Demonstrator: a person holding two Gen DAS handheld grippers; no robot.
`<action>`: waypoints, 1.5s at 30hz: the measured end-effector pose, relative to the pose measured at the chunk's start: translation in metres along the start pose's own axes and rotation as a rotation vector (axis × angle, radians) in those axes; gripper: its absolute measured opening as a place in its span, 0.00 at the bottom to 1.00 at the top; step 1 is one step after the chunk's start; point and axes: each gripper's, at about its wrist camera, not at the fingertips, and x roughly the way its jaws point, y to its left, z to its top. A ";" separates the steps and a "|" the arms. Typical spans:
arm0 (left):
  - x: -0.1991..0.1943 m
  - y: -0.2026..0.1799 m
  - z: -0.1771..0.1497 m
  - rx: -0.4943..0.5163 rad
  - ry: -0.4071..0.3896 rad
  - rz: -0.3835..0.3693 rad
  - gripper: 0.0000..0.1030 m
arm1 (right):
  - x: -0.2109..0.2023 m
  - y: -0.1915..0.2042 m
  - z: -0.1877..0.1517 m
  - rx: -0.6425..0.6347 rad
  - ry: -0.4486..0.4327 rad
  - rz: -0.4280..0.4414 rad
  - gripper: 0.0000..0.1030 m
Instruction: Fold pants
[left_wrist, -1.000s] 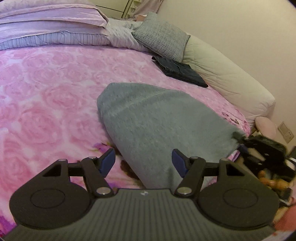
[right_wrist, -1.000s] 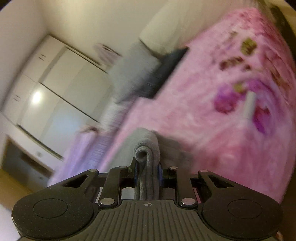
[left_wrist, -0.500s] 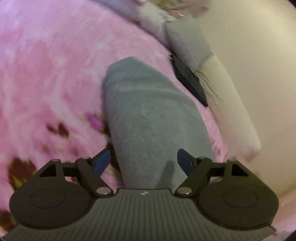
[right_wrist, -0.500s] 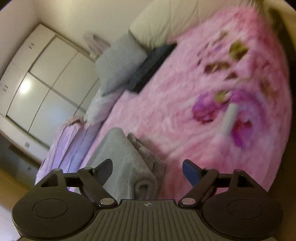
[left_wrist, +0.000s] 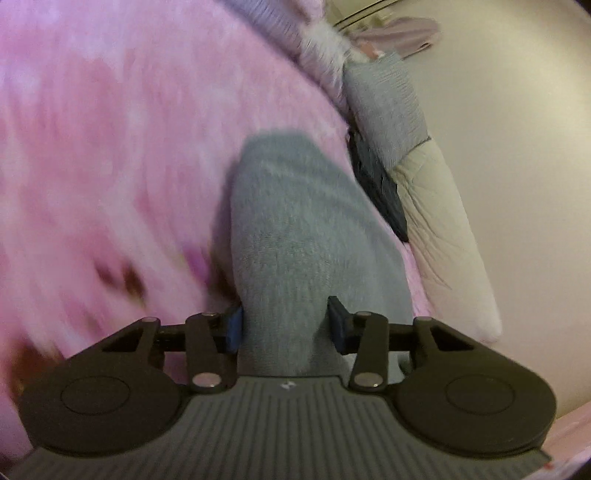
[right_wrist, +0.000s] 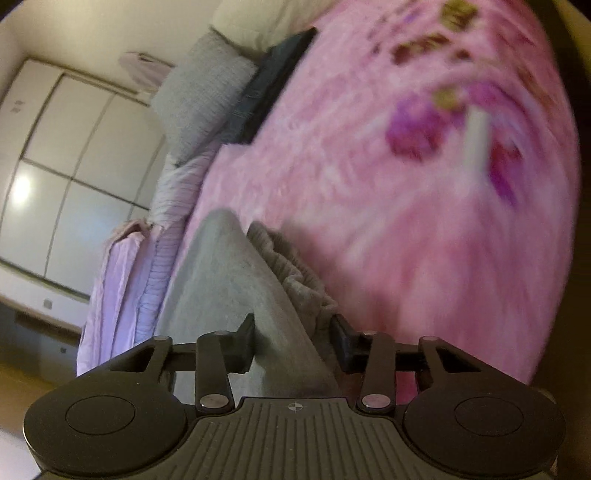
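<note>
Left wrist: left gripper (left_wrist: 285, 325) seemingly clamps grey pants (left_wrist: 295, 221) | right gripper (right_wrist: 293, 345) likewise, blurred

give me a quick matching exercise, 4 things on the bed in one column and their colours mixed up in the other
Things:
1. pants
2. bedspread
3. folded garment by the pillows
4. long bolster against the wall

Colours:
a. cream
b. pink floral
c. grey
d. dark navy

Pairs: 1-c, 2-b, 3-d, 4-a
</note>
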 end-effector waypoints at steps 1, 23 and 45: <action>-0.005 0.000 0.011 0.036 -0.022 0.019 0.38 | -0.006 0.002 -0.014 0.020 0.015 0.007 0.36; -0.054 -0.027 -0.023 0.577 -0.076 0.177 0.40 | -0.019 0.035 -0.063 -0.468 0.071 -0.041 0.13; 0.003 -0.101 0.036 0.837 -0.172 0.236 0.24 | 0.033 0.137 -0.037 -0.893 -0.234 -0.210 0.33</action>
